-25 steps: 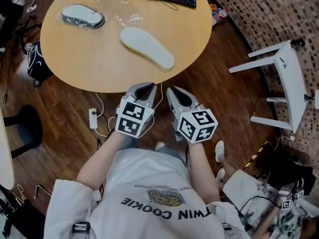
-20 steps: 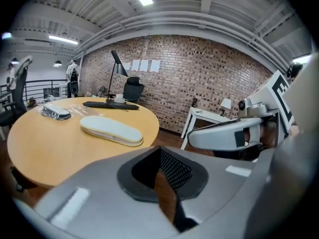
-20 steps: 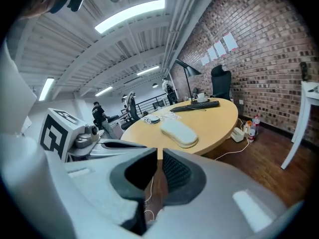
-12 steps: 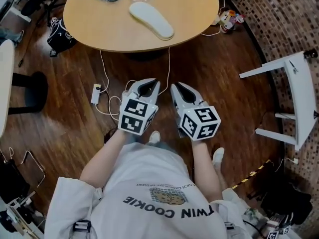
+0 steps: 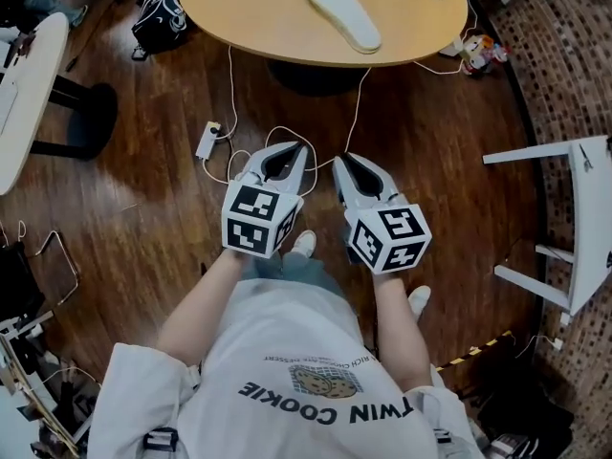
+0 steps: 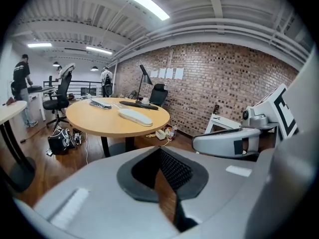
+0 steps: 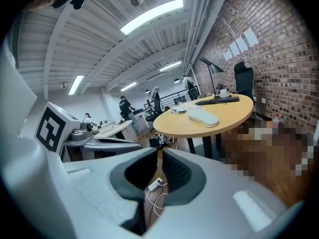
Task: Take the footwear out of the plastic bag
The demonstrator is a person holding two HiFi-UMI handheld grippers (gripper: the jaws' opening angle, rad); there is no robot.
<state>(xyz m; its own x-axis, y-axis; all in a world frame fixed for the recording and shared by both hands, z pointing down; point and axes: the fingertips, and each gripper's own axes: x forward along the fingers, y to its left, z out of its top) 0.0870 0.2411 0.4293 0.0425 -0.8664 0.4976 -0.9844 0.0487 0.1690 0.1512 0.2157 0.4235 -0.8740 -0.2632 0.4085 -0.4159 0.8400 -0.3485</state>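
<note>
A white slipper [image 5: 342, 14] lies bare on the round table [image 5: 239, 3], near its front edge. A second slipper [image 6: 101, 103] lies farther back, beside the keyboard [image 6: 137, 104]; its wrapping is too small to make out. Well short of the table, the left gripper [image 5: 304, 147] and right gripper [image 5: 338, 158] hang side by side over the wood floor, pointing towards it. Each has its jaw tips together with nothing between them. A power strip [image 5: 207, 141] lies on the floor near the left gripper.
</note>
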